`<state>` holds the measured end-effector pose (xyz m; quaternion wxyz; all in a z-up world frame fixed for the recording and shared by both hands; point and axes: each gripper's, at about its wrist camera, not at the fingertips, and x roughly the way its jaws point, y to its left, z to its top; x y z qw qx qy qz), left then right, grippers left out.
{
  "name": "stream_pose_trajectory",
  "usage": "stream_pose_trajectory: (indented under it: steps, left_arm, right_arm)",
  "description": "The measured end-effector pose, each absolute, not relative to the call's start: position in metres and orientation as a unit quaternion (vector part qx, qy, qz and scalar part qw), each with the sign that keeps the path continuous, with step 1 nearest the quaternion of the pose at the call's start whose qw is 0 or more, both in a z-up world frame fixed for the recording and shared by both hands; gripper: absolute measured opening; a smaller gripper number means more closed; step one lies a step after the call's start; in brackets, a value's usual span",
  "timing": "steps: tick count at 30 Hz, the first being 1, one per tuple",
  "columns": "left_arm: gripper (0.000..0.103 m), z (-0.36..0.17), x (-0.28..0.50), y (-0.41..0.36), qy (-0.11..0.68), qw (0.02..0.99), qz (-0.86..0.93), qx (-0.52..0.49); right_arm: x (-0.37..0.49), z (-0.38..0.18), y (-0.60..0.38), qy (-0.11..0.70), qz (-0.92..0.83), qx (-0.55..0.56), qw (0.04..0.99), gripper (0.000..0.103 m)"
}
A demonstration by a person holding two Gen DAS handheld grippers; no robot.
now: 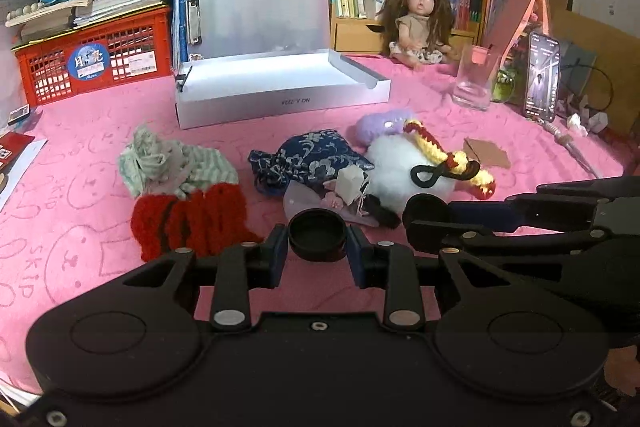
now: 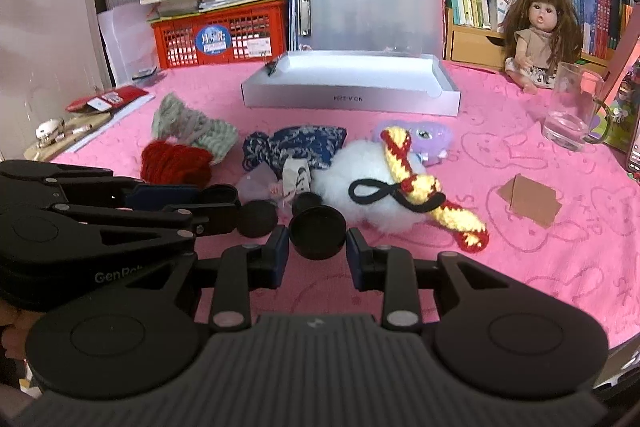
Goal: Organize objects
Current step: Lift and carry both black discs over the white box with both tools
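My left gripper (image 1: 317,241) is shut on a small black round cap (image 1: 317,233), held low over the pink cloth (image 1: 80,211). My right gripper (image 2: 317,239) is shut on a second black round piece (image 2: 317,231). The two grippers sit side by side, close together: the right gripper (image 1: 430,219) enters the left wrist view from the right, and the left gripper (image 2: 244,213) enters the right wrist view from the left. Just beyond them lies a pile: red knit (image 1: 188,219), green striped cloth (image 1: 172,159), blue floral pouch (image 1: 312,155), white fluffy plush (image 2: 360,171), yellow-red crochet strip (image 2: 416,187).
An open white box (image 1: 280,99) stands behind the pile with its lid up. A drinking glass (image 1: 476,79), a doll (image 1: 416,19) and a lit phone (image 1: 542,75) are at the back right, a red crate (image 1: 92,59) at the back left. A cardboard scrap (image 2: 528,199) lies right of the plush.
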<state>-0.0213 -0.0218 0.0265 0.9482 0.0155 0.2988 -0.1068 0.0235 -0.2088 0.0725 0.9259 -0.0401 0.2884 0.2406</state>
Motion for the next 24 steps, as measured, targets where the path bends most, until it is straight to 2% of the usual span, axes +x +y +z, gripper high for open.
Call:
stream_pose_trajectory:
  steps: [16,24]
  left_arm:
    - [0.03,0.025,-0.015,-0.011,0.299,0.949,-0.095,0.004]
    - [0.03,0.044,0.001,-0.007,0.283,0.953,-0.107,-0.011]
  right_arm:
    - [0.031,0.071,-0.209,0.295,0.237,-0.033,0.925,0.036]
    - [0.043,0.084,-0.212,0.277,0.237,-0.032,0.931,0.036]
